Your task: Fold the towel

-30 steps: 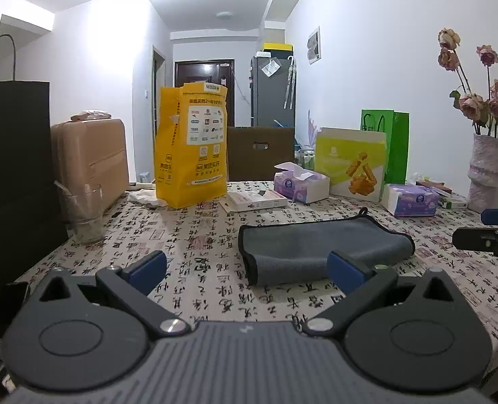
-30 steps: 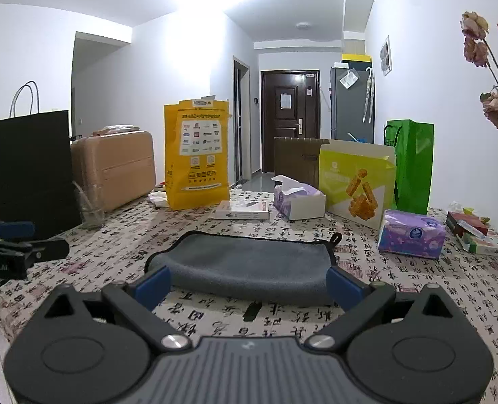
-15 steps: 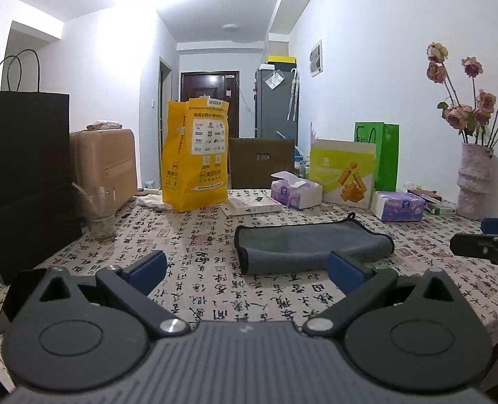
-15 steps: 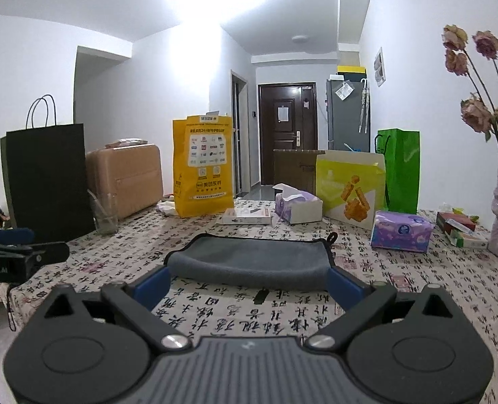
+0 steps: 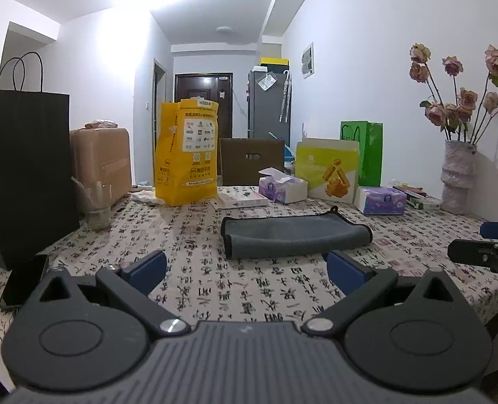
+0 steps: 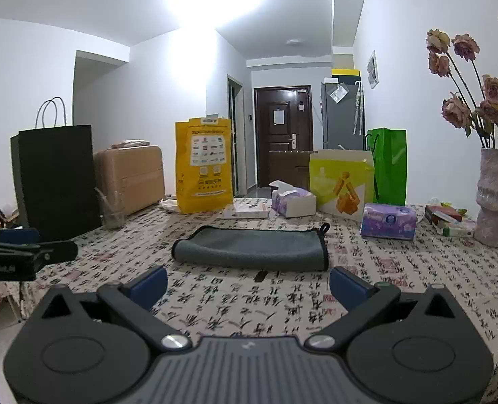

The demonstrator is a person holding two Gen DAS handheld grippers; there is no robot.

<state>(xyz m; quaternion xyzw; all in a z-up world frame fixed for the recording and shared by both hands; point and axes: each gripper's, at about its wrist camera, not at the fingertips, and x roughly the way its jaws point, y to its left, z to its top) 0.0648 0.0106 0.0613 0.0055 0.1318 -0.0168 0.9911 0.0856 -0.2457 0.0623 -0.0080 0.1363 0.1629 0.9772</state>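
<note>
Looking along both pairs of tongs, we found the grey towel (image 5: 294, 235) lying flat on the patterned table (image 5: 195, 279), already doubled over, its long axis running across our view from left to right. It lay ahead of the left tongs (image 5: 245, 266) and a little to their right, and almost dead ahead of the right tongs (image 6: 247, 279); both pairs stood wide and empty, apart from the cloth and short of its near edge. We judged the two about equally near, each set to its own end: the bound end with the hanging loop (image 6: 324, 228) sat on the right, the rounded fold at the left in the right-wrist view. How many layers the towel held we could not make out from so low an angle, and its far edge was hidden behind its own bulk. A small dark strip (image 6: 260, 275) lay on the table just before the towel; what it was we could not tell.
</note>
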